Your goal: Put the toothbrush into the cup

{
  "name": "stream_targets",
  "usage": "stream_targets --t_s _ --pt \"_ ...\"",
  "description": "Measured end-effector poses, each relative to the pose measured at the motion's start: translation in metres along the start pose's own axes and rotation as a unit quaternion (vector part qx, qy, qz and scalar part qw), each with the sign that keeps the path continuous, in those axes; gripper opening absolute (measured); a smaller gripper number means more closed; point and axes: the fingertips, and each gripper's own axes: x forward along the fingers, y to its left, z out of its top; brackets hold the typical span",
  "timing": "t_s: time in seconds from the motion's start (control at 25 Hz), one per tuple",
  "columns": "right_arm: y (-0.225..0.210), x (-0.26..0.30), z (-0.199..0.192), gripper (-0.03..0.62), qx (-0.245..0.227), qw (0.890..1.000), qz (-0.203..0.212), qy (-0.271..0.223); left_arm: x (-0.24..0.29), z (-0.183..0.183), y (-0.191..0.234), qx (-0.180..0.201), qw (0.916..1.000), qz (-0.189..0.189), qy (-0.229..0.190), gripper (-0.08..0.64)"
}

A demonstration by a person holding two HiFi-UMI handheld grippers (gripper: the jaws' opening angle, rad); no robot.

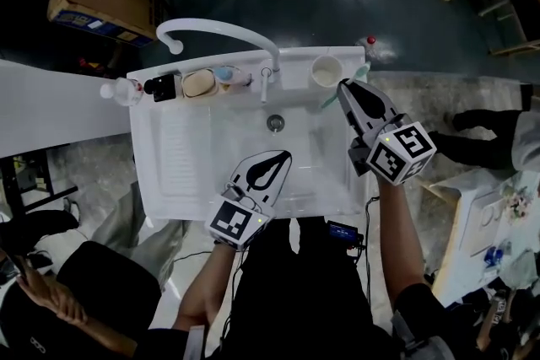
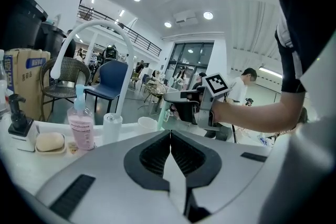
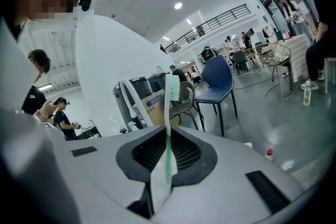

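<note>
A white cup (image 1: 326, 70) stands on the back ledge of the white sink (image 1: 169, 173), right of the tap; it also shows in the left gripper view (image 2: 147, 123). My right gripper (image 1: 341, 84) hovers just right of and in front of the cup, shut on a pale green toothbrush (image 3: 168, 157) whose bristle head sticks out past the jaw tips (image 3: 167, 131). The brush (image 2: 162, 118) hangs close beside the cup. My left gripper (image 1: 287, 154) is shut with nothing in it over the sink's front part (image 2: 169, 132).
A curved white faucet (image 1: 219, 31) arches over the basin with the drain (image 1: 275, 123) below. On the ledge's left stand a soap bar (image 1: 199, 83), a pink pump bottle (image 2: 80, 126), a dark dispenser (image 1: 160, 85) and a clear bottle (image 1: 122, 90). People stand at both sides.
</note>
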Motion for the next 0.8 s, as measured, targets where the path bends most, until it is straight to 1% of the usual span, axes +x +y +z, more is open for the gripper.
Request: stream_targets --t_s 0.24,0.36,0.52,0.64,0.8 --pt "-0.021 0.016 0.007 0.038 0.003 1.0 -0.013 -0.013 0.004 -0.01 0.006 -0.01 0.9999 0.001 0.006 0.012" --pt "-0.034 0.025 0.014 0.038 0.002 0.999 -0.027 -0.021 0.01 -0.014 0.008 -0.007 0.9999 -0.005 0.01 0.012" --pt "-0.047 0.035 0.019 0.038 0.012 0.999 -0.031 -0.031 0.018 -0.018 0.006 -0.004 0.9998 -0.013 0.016 0.012" --pt "-0.056 0.042 0.014 0.038 0.019 0.999 -0.029 -0.028 0.022 -0.018 0.005 -0.004 0.9997 -0.016 0.015 0.012" --pt "-0.064 0.05 0.002 0.038 0.046 0.998 -0.022 -0.028 0.024 -0.02 0.007 -0.01 0.9997 -0.015 0.018 0.012"
